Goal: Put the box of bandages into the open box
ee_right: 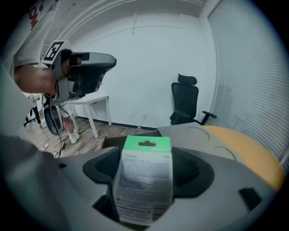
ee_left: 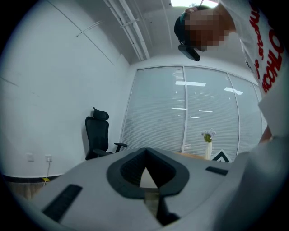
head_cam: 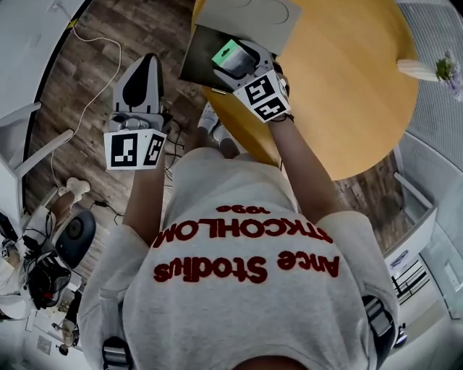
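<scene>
The box of bandages [ee_right: 144, 180], white with a green top, stands upright between the jaws of my right gripper [ee_right: 146, 155], which is shut on it. From the head view, the right gripper [head_cam: 239, 61] holds the bandage box [head_cam: 228, 53] just over the near edge of the open box [head_cam: 197, 54], a dark cardboard box with a raised grey flap [head_cam: 249, 18] on the round yellow table [head_cam: 347, 87]. The open box [ee_right: 110, 141] shows just beyond the bandage box. My left gripper [head_cam: 148, 61] hangs to the left over the floor, shut with nothing in it, its tips [ee_left: 145, 151] meeting.
A white vase with flowers [head_cam: 427, 70] stands at the table's far right. A black office chair [ee_right: 185, 106] and a white desk [ee_right: 90, 101] stand by the walls. Cables [head_cam: 87, 94] lie on the wooden floor at the left. The person's feet [head_cam: 217, 128] are by the table edge.
</scene>
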The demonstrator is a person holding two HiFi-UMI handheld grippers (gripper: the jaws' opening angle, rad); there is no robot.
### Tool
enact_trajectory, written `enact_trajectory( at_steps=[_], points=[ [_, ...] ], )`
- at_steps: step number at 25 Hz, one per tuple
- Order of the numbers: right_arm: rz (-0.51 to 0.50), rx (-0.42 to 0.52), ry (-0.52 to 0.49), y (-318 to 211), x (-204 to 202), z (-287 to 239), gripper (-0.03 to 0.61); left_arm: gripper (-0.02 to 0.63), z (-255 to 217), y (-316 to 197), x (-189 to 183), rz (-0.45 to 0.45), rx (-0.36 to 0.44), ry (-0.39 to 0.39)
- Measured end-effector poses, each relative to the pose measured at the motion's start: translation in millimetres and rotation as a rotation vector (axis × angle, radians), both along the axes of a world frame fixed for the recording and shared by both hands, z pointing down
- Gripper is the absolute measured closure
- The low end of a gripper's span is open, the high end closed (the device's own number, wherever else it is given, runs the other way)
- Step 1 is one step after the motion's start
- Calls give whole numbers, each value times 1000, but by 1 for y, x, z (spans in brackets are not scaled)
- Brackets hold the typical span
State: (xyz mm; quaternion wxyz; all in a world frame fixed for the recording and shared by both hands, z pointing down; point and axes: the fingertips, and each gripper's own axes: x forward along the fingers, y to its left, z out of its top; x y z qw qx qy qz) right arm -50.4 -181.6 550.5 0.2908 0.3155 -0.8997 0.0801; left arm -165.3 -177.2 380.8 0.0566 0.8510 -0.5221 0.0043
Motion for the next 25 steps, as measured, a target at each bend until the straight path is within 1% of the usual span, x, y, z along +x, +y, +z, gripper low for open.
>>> enact_trajectory(
  at_steps=[4,7,10,13,15,16,17,18,19,20,25],
  points=[
    [-16,-57,61,3,-3,22,230,607,6,2,-5,-13,-11,0],
    [-10,-94,107,2,-13,34,230,607,11,1,-22,-25,-19,1],
    [-6,-106,125,-2,-25,38,230,607,12,0,-39,-33,-19,4],
    [6,-106,109,-3,-25,34,230,607,8,2,-41,-31,-10,4],
    [31,-80,56,-5,-22,21,232,607,5,4,-37,-26,0,1],
    [49,-56,22,-6,-19,11,247,607,2,4,-36,-24,6,0],
    [70,-26,-12,-8,-16,0,327,607,0,4,-35,-23,12,-1],
    [92,5,-48,-10,-12,-12,439,607,-3,4,-35,-22,18,-2],
    [112,31,-82,-12,-9,-24,518,607,-6,4,-36,-20,25,-2],
    [131,48,-113,-13,-6,-34,560,607,-9,4,-36,-18,33,-2],
    [200,120,-224,-14,12,-81,569,607,-26,4,-35,-3,71,-1]
  ],
)
